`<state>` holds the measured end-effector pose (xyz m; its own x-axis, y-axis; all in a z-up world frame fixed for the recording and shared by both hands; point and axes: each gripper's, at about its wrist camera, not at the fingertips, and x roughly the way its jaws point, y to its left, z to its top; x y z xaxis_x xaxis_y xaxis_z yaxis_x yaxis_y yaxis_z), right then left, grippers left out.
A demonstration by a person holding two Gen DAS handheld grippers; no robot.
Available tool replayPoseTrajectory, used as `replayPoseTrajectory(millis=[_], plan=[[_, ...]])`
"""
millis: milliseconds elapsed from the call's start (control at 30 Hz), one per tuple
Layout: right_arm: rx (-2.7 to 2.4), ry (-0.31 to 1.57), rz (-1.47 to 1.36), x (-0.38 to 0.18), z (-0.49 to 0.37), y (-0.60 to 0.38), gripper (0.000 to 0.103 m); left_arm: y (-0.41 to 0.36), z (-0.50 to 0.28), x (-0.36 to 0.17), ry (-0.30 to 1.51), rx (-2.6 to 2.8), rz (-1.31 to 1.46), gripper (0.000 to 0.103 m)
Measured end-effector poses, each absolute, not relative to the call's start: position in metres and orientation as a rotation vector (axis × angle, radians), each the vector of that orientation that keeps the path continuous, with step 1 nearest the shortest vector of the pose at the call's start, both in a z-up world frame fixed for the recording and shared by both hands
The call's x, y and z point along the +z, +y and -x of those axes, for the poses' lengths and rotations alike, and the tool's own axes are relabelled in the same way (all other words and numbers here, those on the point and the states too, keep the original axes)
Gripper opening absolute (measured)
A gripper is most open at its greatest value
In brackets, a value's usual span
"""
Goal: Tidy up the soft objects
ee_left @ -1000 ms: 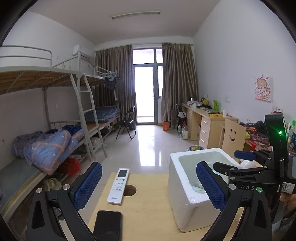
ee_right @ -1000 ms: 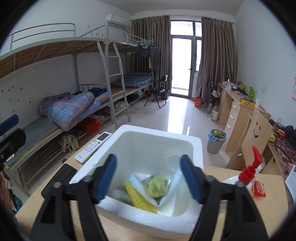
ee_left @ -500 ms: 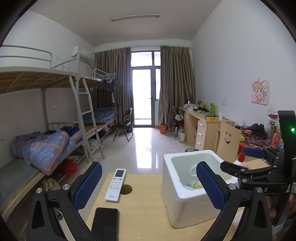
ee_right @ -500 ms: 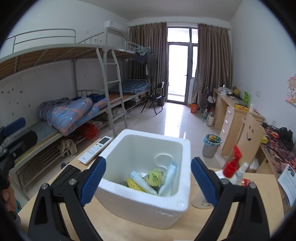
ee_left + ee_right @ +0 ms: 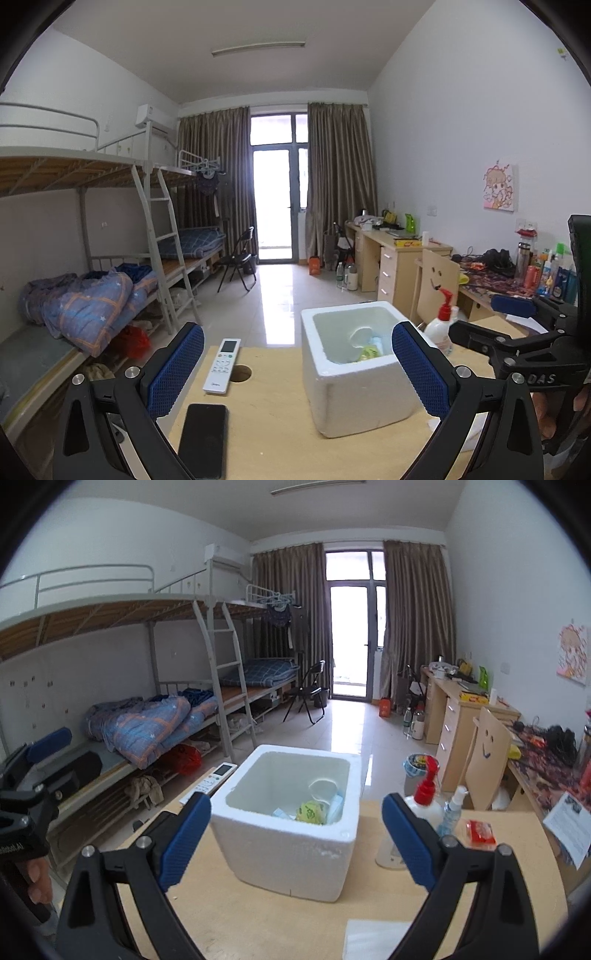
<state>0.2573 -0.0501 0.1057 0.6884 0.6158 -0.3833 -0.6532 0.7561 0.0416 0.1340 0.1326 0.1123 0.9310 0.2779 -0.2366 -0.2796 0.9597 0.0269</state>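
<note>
Both jaws spread, empty; only left view shows phone (image 5: 203, 439), only right view red packet (image 5: 480, 833)

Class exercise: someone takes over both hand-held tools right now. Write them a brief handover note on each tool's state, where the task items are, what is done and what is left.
Left tool: open, empty, facing the table.
Right tool: its jaws have just been opening; now wide, nothing between them, in front of the foam box.
Items: soft packets, one yellow-green, lie in the box.
Done: those packets are in.
Left: the red packet on the table beside the pump bottle may be next; the remote and phone look unrelated.
</note>
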Motion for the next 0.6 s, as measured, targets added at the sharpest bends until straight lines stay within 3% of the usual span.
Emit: replayPoseTrajectory(millis=[600], plan=[[0.656, 0.258, 0.096, 0.111, -0.194, -0.103, 0.103, 0.095, -0.078, 0.115, 0.196, 0.24, 0.012, 0.102]])
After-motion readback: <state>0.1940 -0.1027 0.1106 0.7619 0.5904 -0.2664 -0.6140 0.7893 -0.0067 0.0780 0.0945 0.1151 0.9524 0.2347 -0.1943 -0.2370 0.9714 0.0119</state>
